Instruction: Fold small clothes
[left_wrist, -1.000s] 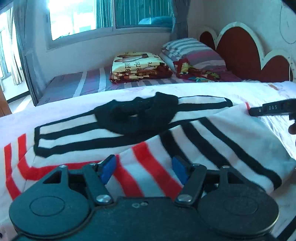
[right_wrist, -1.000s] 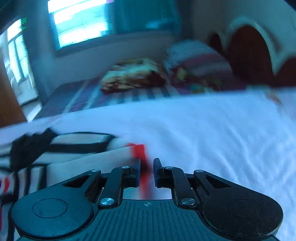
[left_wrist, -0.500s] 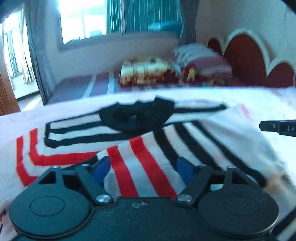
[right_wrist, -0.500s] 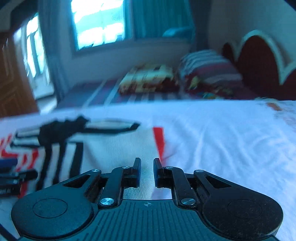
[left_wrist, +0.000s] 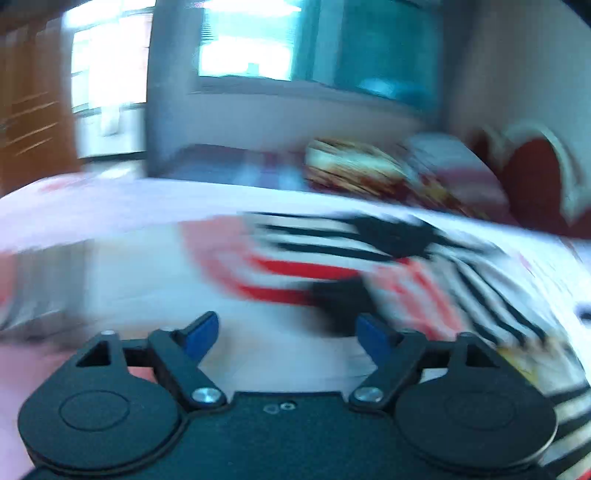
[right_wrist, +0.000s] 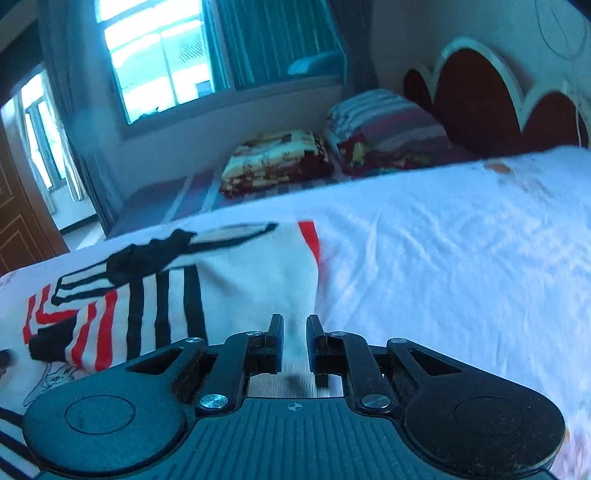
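A small white shirt (right_wrist: 255, 280) with black and red stripes and a black collar lies partly folded on the white bed sheet (right_wrist: 443, 266). In the blurred left wrist view the shirt (left_wrist: 424, 273) sits ahead and to the right. My left gripper (left_wrist: 284, 332) is open and empty, over bare sheet left of the shirt. My right gripper (right_wrist: 294, 332) has its jaws a narrow gap apart, empty, just above the shirt's near right edge.
A folded patterned blanket (right_wrist: 277, 162) and a striped pillow (right_wrist: 384, 122) lie on a second bed behind. A red scalloped headboard (right_wrist: 480, 99) stands at the right. A window (right_wrist: 159, 62) and a wooden door (right_wrist: 18, 214) are at the left.
My left gripper has swung left off the shirt, still open. My right gripper let go of the red-edged hem and drew back; the shirt's right side now lies folded over.
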